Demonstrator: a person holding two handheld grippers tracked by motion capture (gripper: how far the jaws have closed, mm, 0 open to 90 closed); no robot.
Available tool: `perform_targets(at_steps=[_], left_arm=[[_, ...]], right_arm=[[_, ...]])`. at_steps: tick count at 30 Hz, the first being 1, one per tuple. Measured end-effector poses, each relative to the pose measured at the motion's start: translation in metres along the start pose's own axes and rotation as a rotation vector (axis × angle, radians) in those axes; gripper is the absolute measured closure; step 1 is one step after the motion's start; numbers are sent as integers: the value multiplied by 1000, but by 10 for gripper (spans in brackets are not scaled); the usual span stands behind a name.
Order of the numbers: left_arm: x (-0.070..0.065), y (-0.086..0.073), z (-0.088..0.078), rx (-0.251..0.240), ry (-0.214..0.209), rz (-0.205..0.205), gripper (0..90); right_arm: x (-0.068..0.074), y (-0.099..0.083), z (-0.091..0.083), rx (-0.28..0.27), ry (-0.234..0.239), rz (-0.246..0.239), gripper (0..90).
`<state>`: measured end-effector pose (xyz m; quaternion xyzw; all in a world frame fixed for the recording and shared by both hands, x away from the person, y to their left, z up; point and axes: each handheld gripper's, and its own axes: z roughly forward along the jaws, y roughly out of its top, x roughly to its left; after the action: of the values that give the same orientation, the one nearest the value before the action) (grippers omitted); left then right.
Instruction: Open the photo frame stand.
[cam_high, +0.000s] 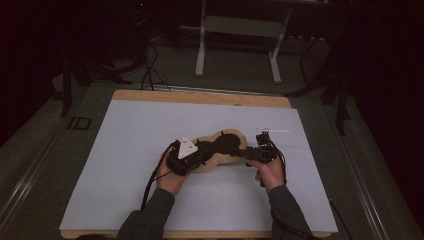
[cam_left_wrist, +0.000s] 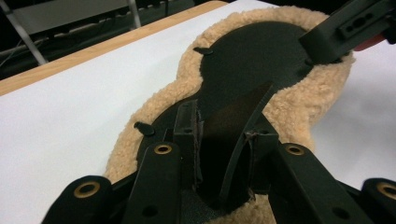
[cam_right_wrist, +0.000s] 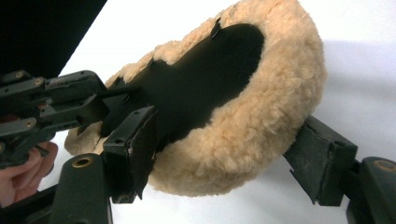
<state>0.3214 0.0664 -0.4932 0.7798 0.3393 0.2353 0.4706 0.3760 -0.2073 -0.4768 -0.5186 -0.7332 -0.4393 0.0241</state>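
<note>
On the left of the high view, the person's left hand (cam_high: 170, 175) holds the left hand-held gripper (cam_high: 200, 156), which bears a grey three-cornered plate on top and points right over the near end of a tan fleece pad (cam_high: 218, 147); the pad is peanut-shaped, with a black panel (cam_left_wrist: 261, 60) across its middle and woolly pile around the rim, and it lies near the centre of the white sheet (cam_high: 125, 165) that covers the table (cam_high: 200, 96); in the left gripper view, the jaws of this gripper pinch a raised fold of the black panel (cam_left_wrist: 233, 121) between them, the pads pressed against it on both sides, while the rest of the pad runs away toward the far end; small black tabs (cam_left_wrist: 203, 50) stick out where the panel meets the pile. Further right, the right hand-held gripper (cam_high: 250, 153), held by the right hand (cam_high: 270, 172), meets the other end of the pad; in the right gripper view its jaws stand on either side of the rounded fleece end (cam_right_wrist: 261, 116), the left pad against the black panel and the right pad just touching the pile, so that the end is lifted and tilted off the sheet; the left gripper shows farther off in that view. Beyond the right gripper a thin white stick (cam_high: 272, 130) lies on the sheet, apart from the pad.
</note>
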Motion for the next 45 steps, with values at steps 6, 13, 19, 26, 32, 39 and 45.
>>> perform_targets(at_steps=[6,13,19,26,32,39,45], left_arm=[[-3,-2,0,-7,-8,12,730],[-2,-4,-3,-19,-16,17,727],[-1,-5,-6,-23,-35,8,705],[0,-7,-10,-26,-54,4,666],[0,-8,-11,3,-74,-2,596],[2,-10,-16,47,-120,-18,483],[6,-14,-27,84,-182,-55,414]], right_arm=[[-4,-2,4,8,0,34,306],[0,-1,2,-1,-4,40,326],[1,-2,1,-10,0,37,347],[-10,-3,-5,-55,87,130,486],[-11,-4,-7,-52,97,111,507],[-11,-5,-10,-46,94,83,525],[-13,-7,-11,-38,88,63,544]])
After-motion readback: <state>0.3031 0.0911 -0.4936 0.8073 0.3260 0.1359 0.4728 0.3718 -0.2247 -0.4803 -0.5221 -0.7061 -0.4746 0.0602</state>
